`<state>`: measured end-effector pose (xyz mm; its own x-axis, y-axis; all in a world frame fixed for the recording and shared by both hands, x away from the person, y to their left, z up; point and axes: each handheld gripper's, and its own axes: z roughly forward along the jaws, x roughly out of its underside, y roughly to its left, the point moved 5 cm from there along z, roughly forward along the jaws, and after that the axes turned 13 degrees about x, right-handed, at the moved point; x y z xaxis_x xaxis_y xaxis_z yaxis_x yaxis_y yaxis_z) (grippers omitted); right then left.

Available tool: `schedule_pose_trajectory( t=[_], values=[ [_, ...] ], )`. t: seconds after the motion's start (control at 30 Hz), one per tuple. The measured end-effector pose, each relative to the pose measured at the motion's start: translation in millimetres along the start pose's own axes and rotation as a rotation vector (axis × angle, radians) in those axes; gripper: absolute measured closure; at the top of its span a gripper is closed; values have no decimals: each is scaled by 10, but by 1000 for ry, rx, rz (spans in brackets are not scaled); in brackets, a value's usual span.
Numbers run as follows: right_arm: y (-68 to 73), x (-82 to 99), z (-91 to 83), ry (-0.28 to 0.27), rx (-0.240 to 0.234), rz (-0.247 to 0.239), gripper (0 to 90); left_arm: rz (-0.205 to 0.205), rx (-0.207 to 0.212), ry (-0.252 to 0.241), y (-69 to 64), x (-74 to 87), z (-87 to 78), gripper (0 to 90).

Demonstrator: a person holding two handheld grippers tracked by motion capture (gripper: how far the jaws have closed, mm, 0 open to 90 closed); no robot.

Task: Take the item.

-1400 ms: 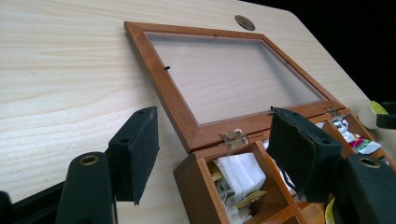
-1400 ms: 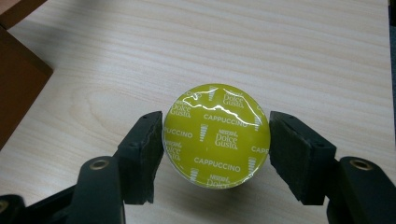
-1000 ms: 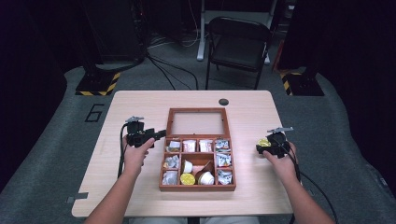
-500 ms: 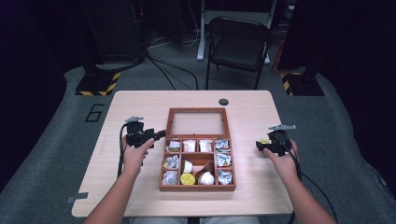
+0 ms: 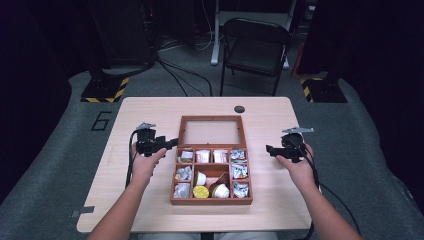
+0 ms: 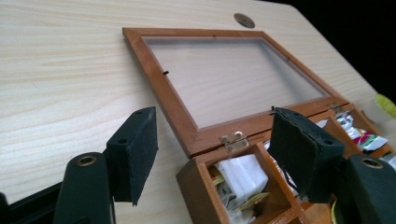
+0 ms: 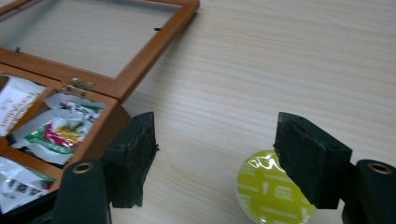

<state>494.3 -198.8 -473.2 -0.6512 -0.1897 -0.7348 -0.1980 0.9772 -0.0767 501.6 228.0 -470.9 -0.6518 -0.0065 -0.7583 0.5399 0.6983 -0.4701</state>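
Observation:
A wooden compartment box [image 5: 211,201] lies mid-table, its glass lid [image 5: 212,132] folded flat behind it. It holds foil sachets, white cups and a yellow capsule [image 5: 201,192]. My left gripper [image 5: 172,143] hovers at the box's back left corner [image 6: 196,172]. It is open and has just widened a little, and its pads touch nothing [image 6: 212,116]. My right gripper [image 5: 270,149] is open to the right of the box, above the table. A green capsule [image 7: 271,191] lies foil-up on the wood beneath its right pad [image 7: 308,158], apart from both pads [image 7: 215,121].
A black grommet [image 5: 239,109] sits in the table near the far edge. A folding chair [image 5: 255,45] stands behind the table. Cables trail from both grippers toward the front edge. Bare wood lies to the left and right of the box.
My right gripper has risen a little off the table. The left hand has stayed where it was.

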Motion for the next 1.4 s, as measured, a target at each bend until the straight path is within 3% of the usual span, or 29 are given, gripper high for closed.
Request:
schedule_pose_trajectory(
  t=[0.13, 0.33, 0.7, 0.87, 1.23, 1.4],
  values=[
    [157, -55, -31, -18, -28, -30, 288, -6, -18, -4, 19, 5, 18, 322],
    [304, -119, -31, -8, -70, -41, 330, -2, 0, 13, 14, 5, 28, 322],
    [445, -230, -42, -19, -105, -37, 340, 11, -22, 31, 9, -80, 82, 322],
    [504, -265, 8, -27, -109, -49, 352, 3, -12, 54, 28, -88, 161, 324],
    [569, -309, 111, -32, -135, -51, 367, 3, 0, 48, 79, -134, 268, 329],
    [602, -340, 148, -48, -124, -62, 367, 2, 3, 57, 92, -128, 306, 331]
  ],
)
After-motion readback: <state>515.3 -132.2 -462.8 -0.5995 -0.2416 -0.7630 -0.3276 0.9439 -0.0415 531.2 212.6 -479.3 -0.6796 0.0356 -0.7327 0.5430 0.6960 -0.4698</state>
